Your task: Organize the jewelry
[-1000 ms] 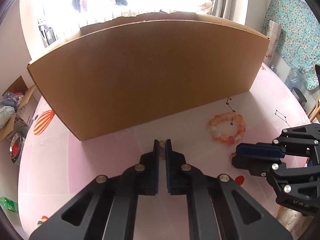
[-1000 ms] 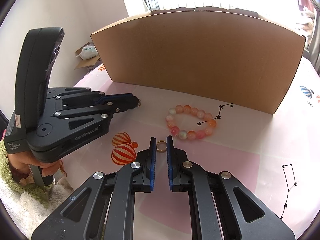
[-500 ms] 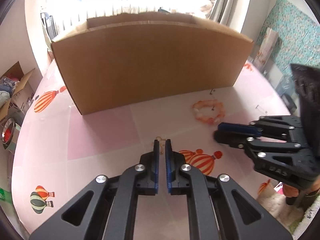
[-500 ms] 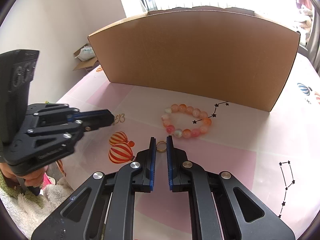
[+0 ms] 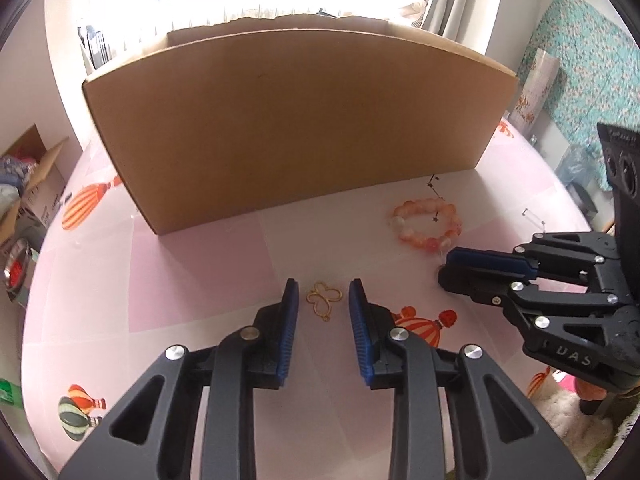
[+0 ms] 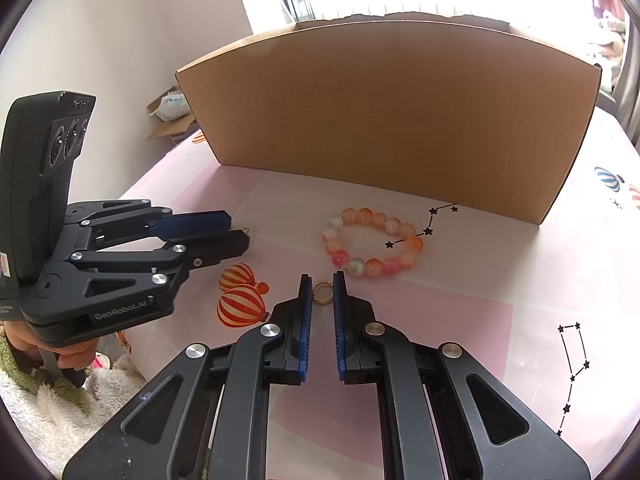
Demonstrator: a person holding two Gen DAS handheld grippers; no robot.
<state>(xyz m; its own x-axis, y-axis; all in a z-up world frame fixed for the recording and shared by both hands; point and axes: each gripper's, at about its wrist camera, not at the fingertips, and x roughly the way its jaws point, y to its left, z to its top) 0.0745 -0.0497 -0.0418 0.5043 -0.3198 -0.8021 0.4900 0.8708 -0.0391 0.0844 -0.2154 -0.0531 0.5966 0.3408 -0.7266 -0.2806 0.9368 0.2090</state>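
Pink balloon-print tabletop (image 5: 200, 264); left hand-held gripper (image 5: 323, 300) opening around butterfly charm (image 5: 323, 298), right hand-held gripper (image 6: 322, 293) clamps ring (image 6: 321, 293)

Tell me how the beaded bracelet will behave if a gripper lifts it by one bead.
The beaded bracelet would probably sag out of its loop, being separate round beads on a string. The glossy beads may slip between flat pads. Pushed across the pink tablecloth, it would likely deform rather than slide rigidly.

Cardboard boxes on table: one (image 5: 296, 128)
Bead bracelets: one, pink and orange (image 6: 372, 246)
Gold butterfly pendants: one (image 5: 324, 296)
Gold rings: one (image 6: 322, 293)
Grippers: two, left gripper (image 5: 323, 292), right gripper (image 6: 322, 286)
Open cartons on floor, far left: one (image 6: 172, 118)
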